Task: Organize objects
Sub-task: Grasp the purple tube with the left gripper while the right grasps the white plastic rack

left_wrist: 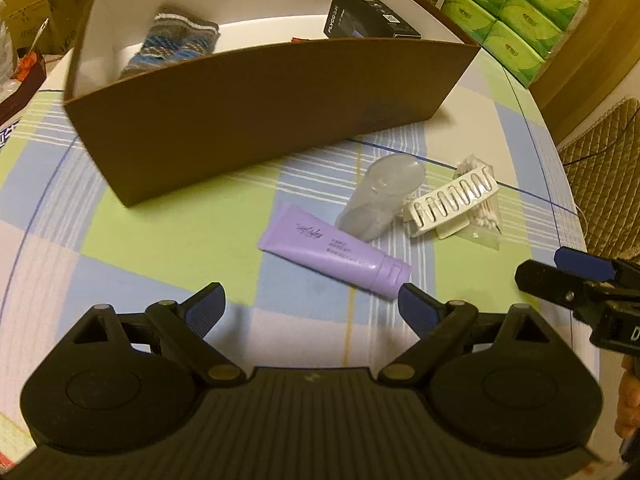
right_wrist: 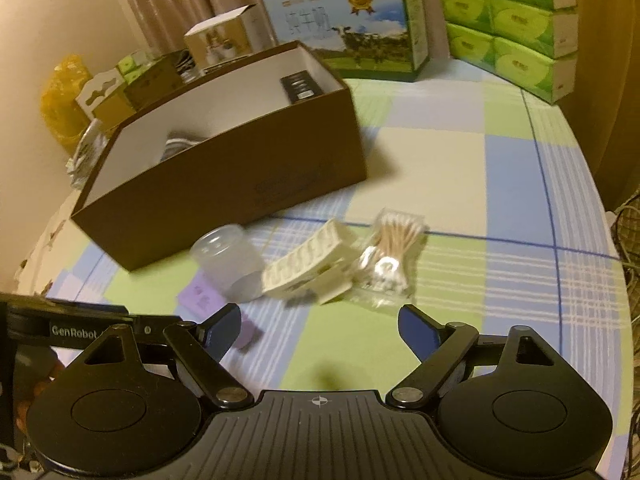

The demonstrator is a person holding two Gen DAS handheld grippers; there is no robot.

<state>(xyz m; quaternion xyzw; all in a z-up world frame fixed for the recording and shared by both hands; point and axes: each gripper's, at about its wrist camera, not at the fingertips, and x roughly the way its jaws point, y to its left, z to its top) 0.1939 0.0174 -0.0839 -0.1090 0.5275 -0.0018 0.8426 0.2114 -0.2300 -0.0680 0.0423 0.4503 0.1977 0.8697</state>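
1. Left wrist view: I'm looking along my left tool [left_wrist: 312,304], fingers spread wide w/ nothing between them, hovering over the checked surface [left_wrist: 168,236].
2. The purple tube [left_wrist: 334,254] is lying flat just ahead of the tool, cap end pointing toward the right fingertip & nearly touching it.
3. The clear plastic cup [left_wrist: 380,196] is lying on its side just behind the tube, touching it or close to it; can't tell which.
4. The white clip [left_wrist: 452,200] is sitting right of the cup, resting over the cotton swab bag [left_wrist: 486,216].
5. The brown box [left_wrist: 256,120] is standing open behind all these. Inside I'm seeing a knitted sock [left_wrist: 176,46] at left & a black carton [left_wrist: 368,14] at right.
6. My right tool [left_wrist: 568,276] is poking in at the right edge; its gap isn't readable from here.
7. Right wrist view: the right tool [right_wrist: 320,326] is showing wide open & empty, over the surface [right_wrist: 460,168].
8. Cup [right_wrist: 230,262], clip [right_wrist: 310,266] & swab bag [right_wrist: 390,260] are lying in a row ahead of it, in front of the box [right_wrist: 224,188].
9. The tube [right_wrist: 200,296] is mostly hidden behind the left finger.
10. Green tissue packs [right_wrist: 508,24] & a milk carton case [right_wrist: 352,20] are standing at the back.
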